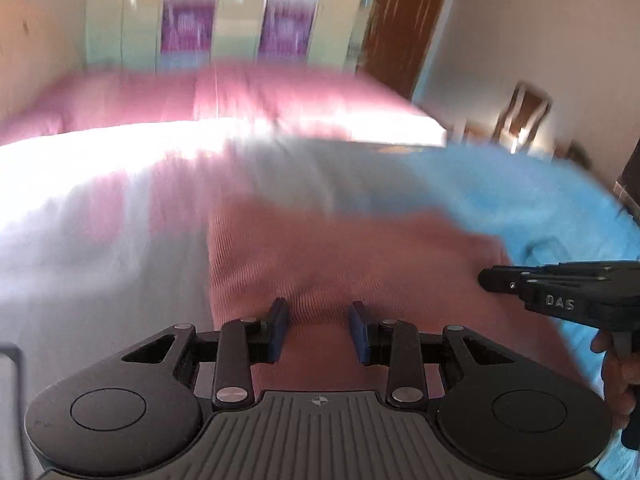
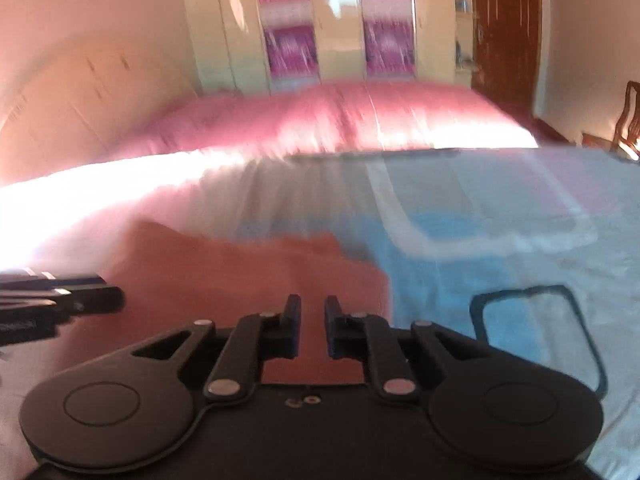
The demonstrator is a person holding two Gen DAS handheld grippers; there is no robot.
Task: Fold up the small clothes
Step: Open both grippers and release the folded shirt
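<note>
A salmon-pink ribbed garment [image 1: 340,256] lies on the pale sheet of the bed, with a light blue cloth [image 1: 520,192] to its right. My left gripper [image 1: 319,312] is open, its blue pads apart over the garment's near edge. My right gripper [image 1: 486,280] comes in from the right at the garment's right edge. In the right wrist view the garment [image 2: 248,276] lies under my right gripper [image 2: 312,312], whose pads stand a small gap apart with nothing between them. The left gripper's tip [image 2: 112,298] shows at the left. Both views are motion-blurred.
A pink bedspread [image 1: 240,92] covers the far half of the bed. A clear plastic lid or tray [image 2: 480,208] and a dark wire-like loop [image 2: 532,320] lie on the blue cloth [image 2: 440,288]. A wardrobe [image 2: 328,20], a wooden door [image 2: 504,32] and a chair [image 2: 628,120] stand beyond.
</note>
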